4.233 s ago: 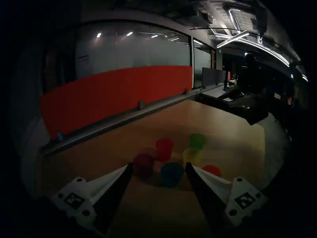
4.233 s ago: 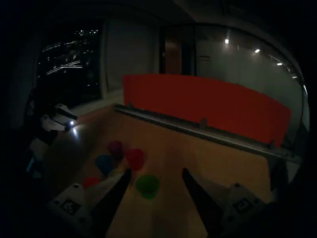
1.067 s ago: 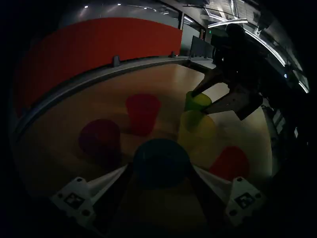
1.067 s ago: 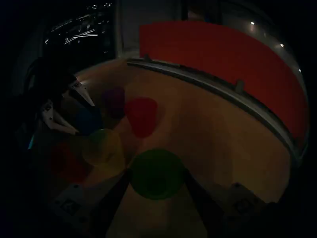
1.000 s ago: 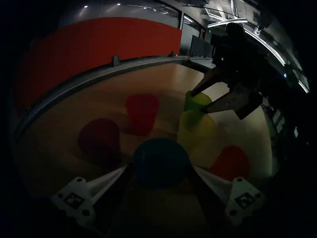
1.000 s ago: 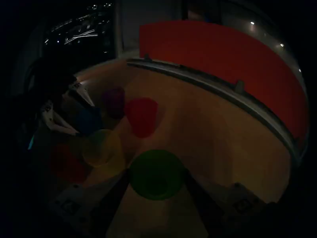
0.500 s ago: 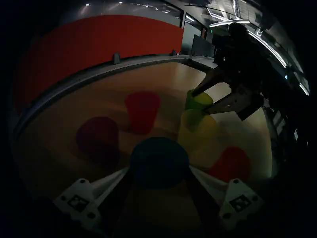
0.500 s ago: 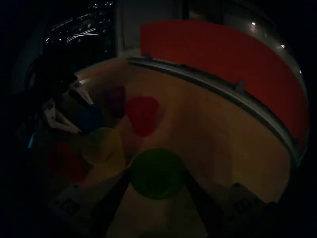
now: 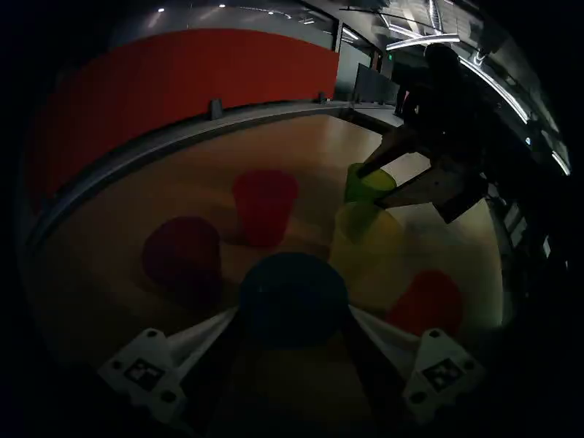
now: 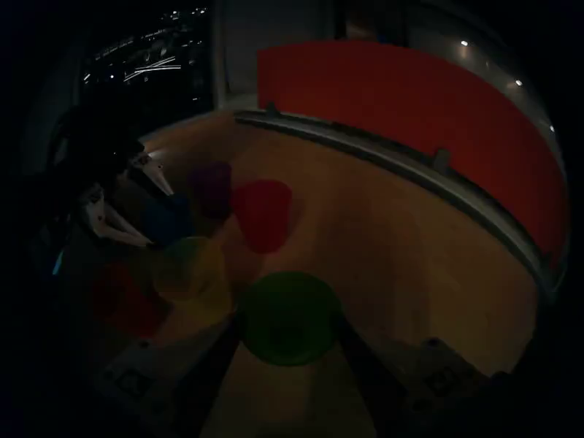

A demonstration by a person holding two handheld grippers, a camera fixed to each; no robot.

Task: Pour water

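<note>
In the left gripper view a blue cup (image 9: 292, 292) stands between my left gripper's (image 9: 292, 312) fingers, which press on its sides. Farther off, my right gripper (image 9: 371, 191) holds a green cup (image 9: 365, 181), its rim slightly tilted. In the right gripper view that green cup (image 10: 288, 314) sits between the right gripper's (image 10: 288, 327) fingers, gripped. At the left of that view, the left gripper (image 10: 162, 219) is shut around the blue cup (image 10: 168, 217). The scene is dim; I cannot tell whether any cup holds water.
On the wooden table (image 9: 306, 146) stand a red cup (image 9: 263, 204), a dark purple cup (image 9: 182, 252), a yellow cup (image 9: 361, 233) and an orange-red cup (image 9: 427, 299), close together. A metal rail and a red panel (image 9: 182, 80) run along the table's far edge.
My left fingers have closed in on the blue cup. The green cup in the right gripper has shifted slightly and tilted. The other cups have not moved.
</note>
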